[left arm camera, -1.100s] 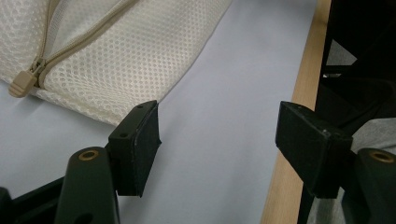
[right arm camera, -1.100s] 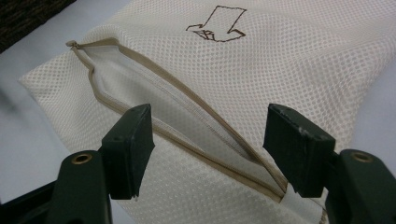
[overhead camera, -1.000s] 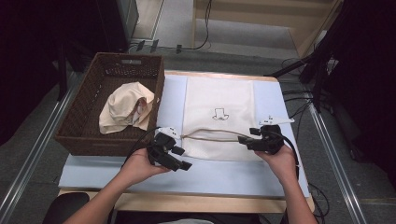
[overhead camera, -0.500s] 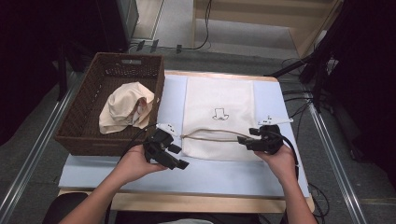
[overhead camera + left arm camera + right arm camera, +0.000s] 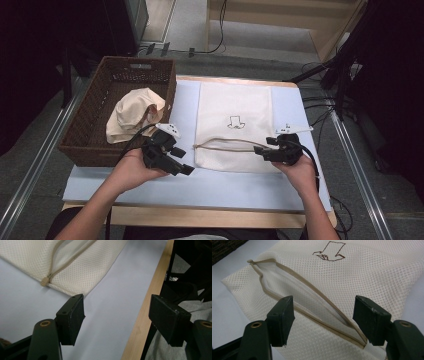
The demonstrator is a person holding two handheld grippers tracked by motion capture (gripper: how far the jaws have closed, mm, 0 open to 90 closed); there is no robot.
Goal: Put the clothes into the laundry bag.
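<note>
- High view: a cream mesh laundry bag (image 5: 234,125) lies flat on the pale blue mat (image 5: 220,185) that covers the desk (image 5: 210,216), near the middle and a little right
- Its beige zipper (image 5: 227,142) runs across the near part of the bag and stands partly open, the opening bowed into a narrow slit; a small brown drawing sits on the bag just beyond it
- The left hand-held gripper (image 5: 186,169) is held just off the bag's near left corner, above the mat, its jaws pointing right and toward the near edge
- The right hand-held gripper (image 5: 260,150) is at the right end of the zipper, jaws pointing left along it
- A brown wicker basket (image 5: 92,117) stands at the left of the mat with a crumpled cream cloth (image 5: 132,114) inside
- Left gripper view: the jaws of the left hand-held gripper (image 5: 117,317) stand wide apart with nothing between them; the mat and the desk's wooden edge lie below, and the bag's corner with the zipper's end stop shows beyond the left jaw
- Right gripper view: the right hand-held gripper (image 5: 323,315) is wide open over the zipper's open slit, the jaws astride it; whether the right jaw touches the mesh I cannot tell
</note>
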